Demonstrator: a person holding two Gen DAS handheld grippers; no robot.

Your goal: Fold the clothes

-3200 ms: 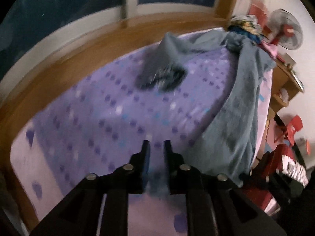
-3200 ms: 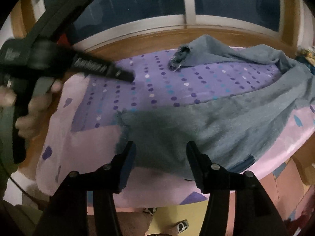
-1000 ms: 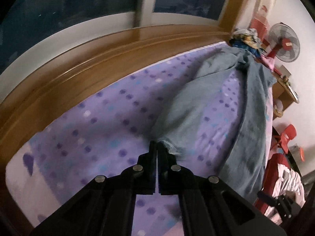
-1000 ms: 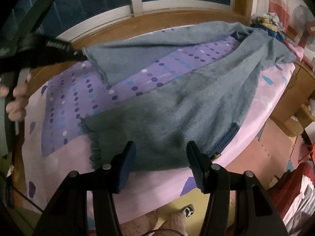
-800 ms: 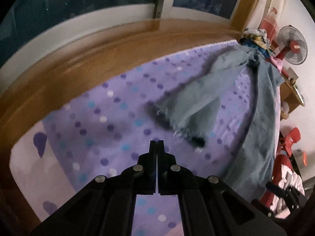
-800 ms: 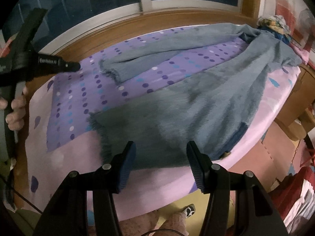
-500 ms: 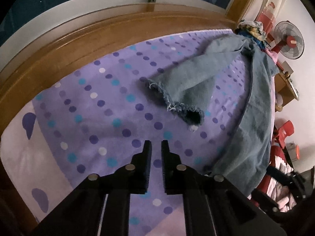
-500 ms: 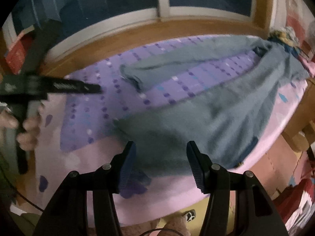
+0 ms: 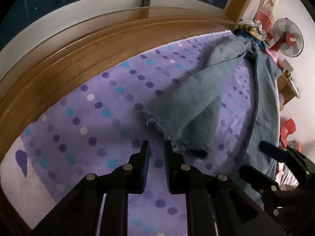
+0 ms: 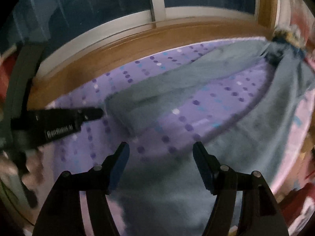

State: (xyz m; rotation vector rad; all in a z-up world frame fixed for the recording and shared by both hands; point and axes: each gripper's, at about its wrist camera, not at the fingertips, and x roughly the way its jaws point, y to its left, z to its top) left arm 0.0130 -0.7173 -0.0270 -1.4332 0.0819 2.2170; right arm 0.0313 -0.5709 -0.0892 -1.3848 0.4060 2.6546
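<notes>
Only one jeans (image 9: 189, 106) – two tongs, left (image 9: 156, 147), right (image 10: 160, 151), both parted.

Purple dotted bedsheet (image 9: 102, 122), wooden window ledge (image 9: 82, 55), dark window (image 10: 102, 5), standing fan (image 9: 289, 37), red chair (image 9: 288, 129)

A home bedroom: spotted bed sheet (image 9: 94, 106), window (image 10: 157, 2), fan (image 9: 289, 37).

Open dotted bed (image 9: 82, 118) lies ahead of the left tool (image 9: 156, 147), its jaws parted slightly. The frayed jeans leg (image 9: 189, 110) sits just right of it. A wooden ledge (image 9: 78, 55) walls off the far side. The right tool (image 10: 161, 149), jaws wide, hovers over the other leg (image 10: 246, 137) draped across the near edge.
</notes>
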